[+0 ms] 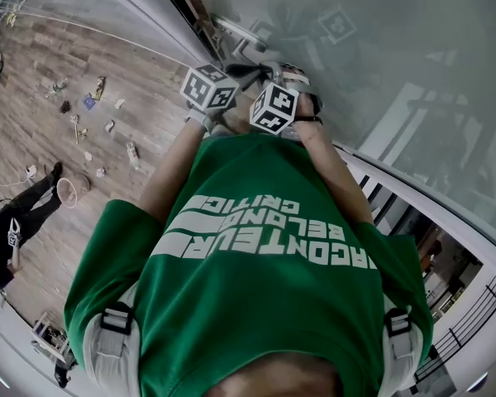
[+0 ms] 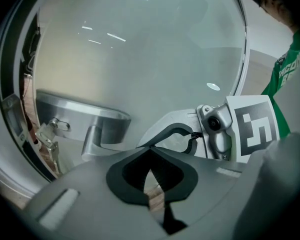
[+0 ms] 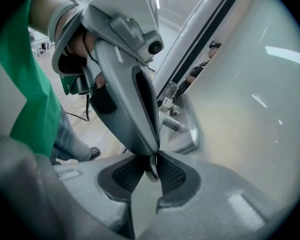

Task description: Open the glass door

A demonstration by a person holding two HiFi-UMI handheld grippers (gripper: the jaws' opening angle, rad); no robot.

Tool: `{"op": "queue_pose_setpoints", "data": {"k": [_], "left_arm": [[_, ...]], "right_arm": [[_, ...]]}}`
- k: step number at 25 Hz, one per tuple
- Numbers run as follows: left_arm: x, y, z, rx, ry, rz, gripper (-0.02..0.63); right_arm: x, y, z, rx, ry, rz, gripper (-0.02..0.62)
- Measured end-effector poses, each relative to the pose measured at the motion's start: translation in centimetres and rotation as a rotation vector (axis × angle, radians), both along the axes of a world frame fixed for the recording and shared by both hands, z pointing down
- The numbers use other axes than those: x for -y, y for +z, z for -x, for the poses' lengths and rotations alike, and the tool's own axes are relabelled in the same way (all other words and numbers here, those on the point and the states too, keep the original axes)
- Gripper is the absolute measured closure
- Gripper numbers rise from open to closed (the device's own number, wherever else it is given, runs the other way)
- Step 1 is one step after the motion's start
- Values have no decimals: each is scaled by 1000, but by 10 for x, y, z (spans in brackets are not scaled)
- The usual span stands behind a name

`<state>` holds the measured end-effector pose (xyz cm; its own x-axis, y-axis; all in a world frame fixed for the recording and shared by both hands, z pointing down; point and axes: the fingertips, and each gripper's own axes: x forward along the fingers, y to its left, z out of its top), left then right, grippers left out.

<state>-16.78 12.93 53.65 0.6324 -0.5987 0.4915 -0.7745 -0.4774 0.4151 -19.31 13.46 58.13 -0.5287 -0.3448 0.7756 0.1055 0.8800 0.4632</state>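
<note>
L gripper & R gripper both pinched shut, empty, tips meeting; door handle at L's 9 o'clock ungrabbed, glass door prob. still to open.

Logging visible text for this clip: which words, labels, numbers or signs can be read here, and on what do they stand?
"ACONTEUR" / "BELONG" / "CRITIC": white print on the person's green T-shirt, seen upside down in the head view; line ends are partly cut off.
Marker cubes: black-and-white square patterns only, no words.
The same shirt's print in the left gripper view: too small to read.
</note>
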Motion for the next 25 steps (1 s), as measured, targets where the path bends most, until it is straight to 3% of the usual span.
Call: {"op": "queue_pose_setpoints", "data": {"k": [14, 20, 25], "left_arm": [[39, 1, 4, 75, -99, -25, 591], [53, 4, 2, 162, -17, -36, 591], [62, -4, 3, 138, 4, -53, 591]], "right_arm": [[42, 1, 4, 8, 42, -39, 534], [57, 4, 5, 23, 59, -45, 534], [67, 1, 9, 24, 73, -60, 534]]}}
